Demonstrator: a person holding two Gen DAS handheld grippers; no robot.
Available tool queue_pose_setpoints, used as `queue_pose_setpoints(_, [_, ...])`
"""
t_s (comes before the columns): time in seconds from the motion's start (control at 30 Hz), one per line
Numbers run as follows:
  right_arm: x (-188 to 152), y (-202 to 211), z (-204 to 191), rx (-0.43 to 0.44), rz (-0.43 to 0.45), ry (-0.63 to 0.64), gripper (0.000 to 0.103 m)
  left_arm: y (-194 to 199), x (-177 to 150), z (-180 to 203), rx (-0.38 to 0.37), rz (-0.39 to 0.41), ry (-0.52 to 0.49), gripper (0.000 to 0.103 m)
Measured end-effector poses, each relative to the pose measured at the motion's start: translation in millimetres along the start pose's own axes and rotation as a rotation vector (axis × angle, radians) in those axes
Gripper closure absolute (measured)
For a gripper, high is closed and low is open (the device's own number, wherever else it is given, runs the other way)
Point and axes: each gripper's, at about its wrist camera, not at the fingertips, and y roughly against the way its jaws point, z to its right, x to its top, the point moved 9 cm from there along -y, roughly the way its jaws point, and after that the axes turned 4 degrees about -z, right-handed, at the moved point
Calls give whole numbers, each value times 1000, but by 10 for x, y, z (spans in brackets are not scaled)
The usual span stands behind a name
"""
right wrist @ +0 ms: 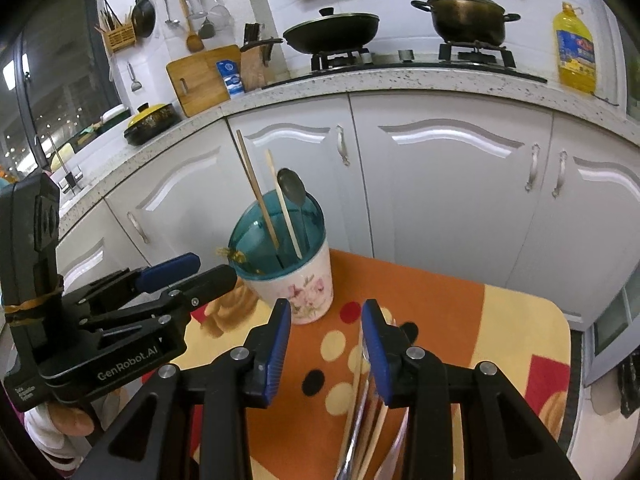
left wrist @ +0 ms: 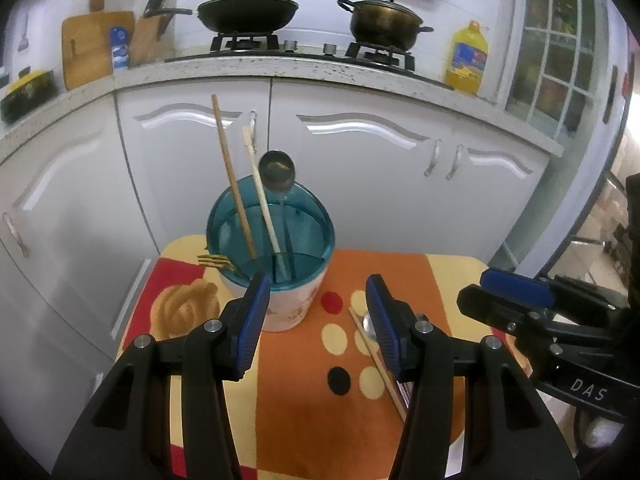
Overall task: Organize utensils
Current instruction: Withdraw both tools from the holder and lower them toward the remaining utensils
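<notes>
A floral utensil cup with a teal divider insert [left wrist: 272,240] [right wrist: 294,276] stands on the patterned table. In it stand two wooden chopsticks [left wrist: 234,184] [right wrist: 258,196], a metal spoon [left wrist: 276,168] [right wrist: 293,188] bowl up, and a gold fork [left wrist: 218,262] leaning over its left rim. More chopsticks and metal utensils [left wrist: 378,356] [right wrist: 360,408] lie on the cloth to the right of the cup. My left gripper [left wrist: 316,328] is open and empty just in front of the cup. My right gripper [right wrist: 326,348] is open, above the lying utensils.
The table's colourful cloth [left wrist: 304,400] [right wrist: 500,340] ends close to white kitchen cabinets [left wrist: 380,168] behind. A counter above holds a wok [left wrist: 248,12], a pot [left wrist: 386,20], an oil bottle [left wrist: 466,58] and a cutting board [left wrist: 90,46].
</notes>
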Motion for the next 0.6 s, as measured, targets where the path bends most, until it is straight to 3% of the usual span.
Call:
queue_pose_setpoints(0.4, [-354, 166, 299, -37, -32, -42, 66, -26, -181, 189, -18, -28, -25, 54])
queue_pose_setpoints(0.6, [-599, 127, 518, -56, -72, -86, 66, -186, -320, 165, -63, -86, 15, 54])
